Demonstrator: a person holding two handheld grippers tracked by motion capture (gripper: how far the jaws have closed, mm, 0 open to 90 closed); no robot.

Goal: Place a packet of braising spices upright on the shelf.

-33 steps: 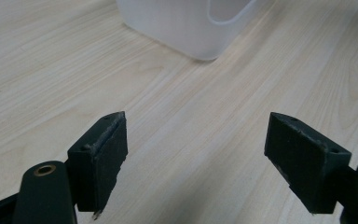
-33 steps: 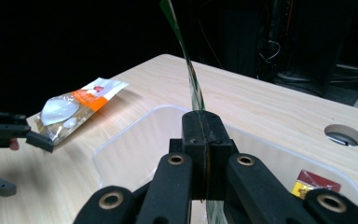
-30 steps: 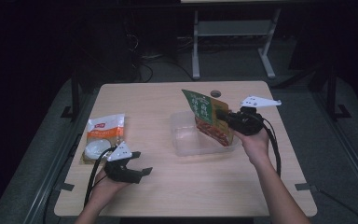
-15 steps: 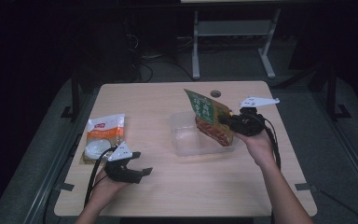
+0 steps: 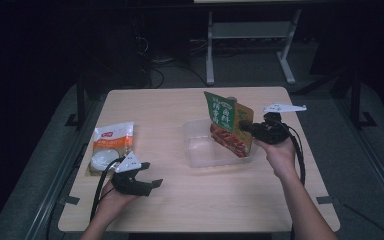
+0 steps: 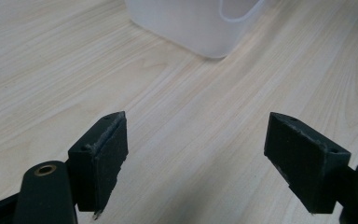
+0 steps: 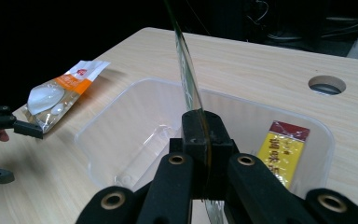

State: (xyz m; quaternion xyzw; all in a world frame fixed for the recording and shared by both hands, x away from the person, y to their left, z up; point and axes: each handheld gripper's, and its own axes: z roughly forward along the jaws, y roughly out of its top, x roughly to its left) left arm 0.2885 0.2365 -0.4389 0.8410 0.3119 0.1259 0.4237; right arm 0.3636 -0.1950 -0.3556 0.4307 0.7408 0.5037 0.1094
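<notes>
Wood table (image 5: 180, 107), dark room; left fingers (image 6: 103, 158) open, right fingers (image 7: 200, 135) grip pouch (image 5: 227, 122).

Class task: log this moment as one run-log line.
right gripper: shut on green snack pouch, over clear tub | left gripper: open, holding nothing | orange packet: on table

The table (image 5: 180, 200) is lit evenly from above while the surrounding room is left in near darkness, soft shadows are cast, and the nearest jaws are rendered slightly blurred in both gripper views
</notes>
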